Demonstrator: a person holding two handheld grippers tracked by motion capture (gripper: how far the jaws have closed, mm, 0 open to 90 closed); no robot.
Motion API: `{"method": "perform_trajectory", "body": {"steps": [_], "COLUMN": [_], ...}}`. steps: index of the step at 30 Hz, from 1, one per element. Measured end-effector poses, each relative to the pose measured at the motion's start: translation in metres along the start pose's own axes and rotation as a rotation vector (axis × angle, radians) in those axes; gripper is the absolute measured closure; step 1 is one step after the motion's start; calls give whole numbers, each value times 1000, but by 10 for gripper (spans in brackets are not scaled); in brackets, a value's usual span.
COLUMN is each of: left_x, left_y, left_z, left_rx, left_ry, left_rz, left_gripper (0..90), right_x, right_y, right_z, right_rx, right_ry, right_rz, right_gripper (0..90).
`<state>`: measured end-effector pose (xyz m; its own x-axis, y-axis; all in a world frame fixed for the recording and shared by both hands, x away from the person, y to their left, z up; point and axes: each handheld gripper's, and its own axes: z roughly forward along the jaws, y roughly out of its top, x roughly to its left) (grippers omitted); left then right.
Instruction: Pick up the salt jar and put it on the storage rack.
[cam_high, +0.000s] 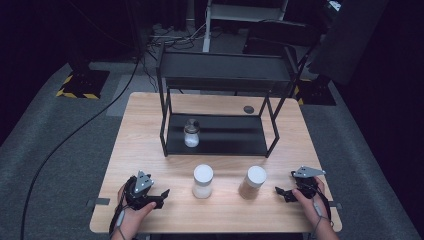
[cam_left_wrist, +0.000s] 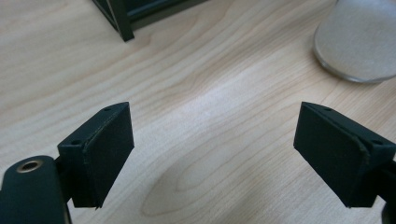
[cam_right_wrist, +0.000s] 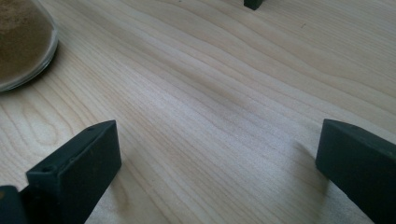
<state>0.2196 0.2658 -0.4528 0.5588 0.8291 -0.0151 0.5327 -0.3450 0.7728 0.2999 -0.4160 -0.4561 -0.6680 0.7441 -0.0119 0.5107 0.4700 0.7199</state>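
A: Risks from here? 2 jars stand lower centre of the high view, white-powder jar (cam_high: 203, 181) and brown-powder jar (cam_high: 252, 182), both upright on the table (cam_high: 150, 130), well apart from each other.

B: Tall and narrow, so my guess is a sideways knock from a jaw tips 1 over. Also the rack (cam_high: 220, 100) sits just above them in frame with a small jar (cam_high: 191, 133) on its bottom shelf; a lifted jar could clip the frame posts.

A: Jaws?

B: Left gripper (cam_high: 161, 194), lower left, jaws wide apart, nothing between them, bare wood under it in its own view (cam_left_wrist: 212, 149). White jar's base is upper right there (cam_left_wrist: 359, 42), not touching.

A: Right?

B: Right gripper (cam_high: 281, 191), lower right, jaws spread too (cam_right_wrist: 219, 168), holding nothing. Brown jar upper left (cam_right_wrist: 23, 42), clear of the pads.
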Motion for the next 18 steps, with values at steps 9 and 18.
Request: {"method": "perform_trajectory", "body": {"steps": [9,18], "left_x": [-6,-4], "left_y": [5,8], "left_z": [13,16], "left_rx": [88,101], "left_ry": [13,-1], "left_rz": [14,6], "left_gripper": [98,53], "right_x": [0,0], "right_y": [0,0], "right_z": [0,0], "right_rx": [0,0], "right_ry": [0,-1], "right_rz": [0,1], "right_gripper": [1,1]}}
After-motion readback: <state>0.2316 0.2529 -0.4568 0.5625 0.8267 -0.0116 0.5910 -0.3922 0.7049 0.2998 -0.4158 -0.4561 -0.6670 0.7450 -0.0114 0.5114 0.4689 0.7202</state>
